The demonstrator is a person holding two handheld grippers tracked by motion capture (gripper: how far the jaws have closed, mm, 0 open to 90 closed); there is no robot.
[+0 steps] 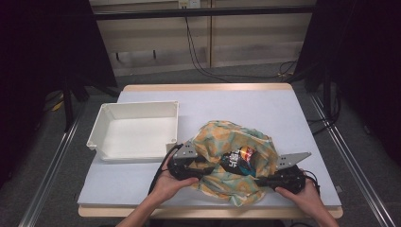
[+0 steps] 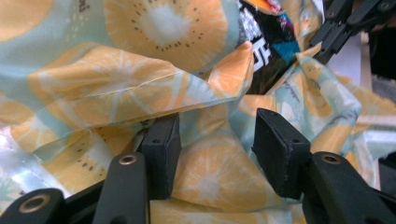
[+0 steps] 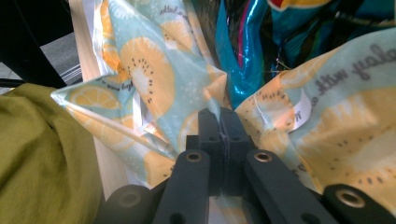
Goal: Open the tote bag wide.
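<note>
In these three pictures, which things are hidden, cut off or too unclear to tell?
- High view: the right gripper has its jaw tips under the fruit-print bag.
- Right gripper view: the snack packet is cut off by the top edge and wrapped by the bag; its print is unreadable.
- High view: the white bin has a near wall that hides part of its floor.

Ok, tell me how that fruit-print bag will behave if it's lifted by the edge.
The fruit-print bag is thin, creased film, so it will probably sag and fold rather than hold shape. The right gripper pinches one edge, so it would likely hang from there. The shiny packet inside may slide toward the lowest point.
</note>
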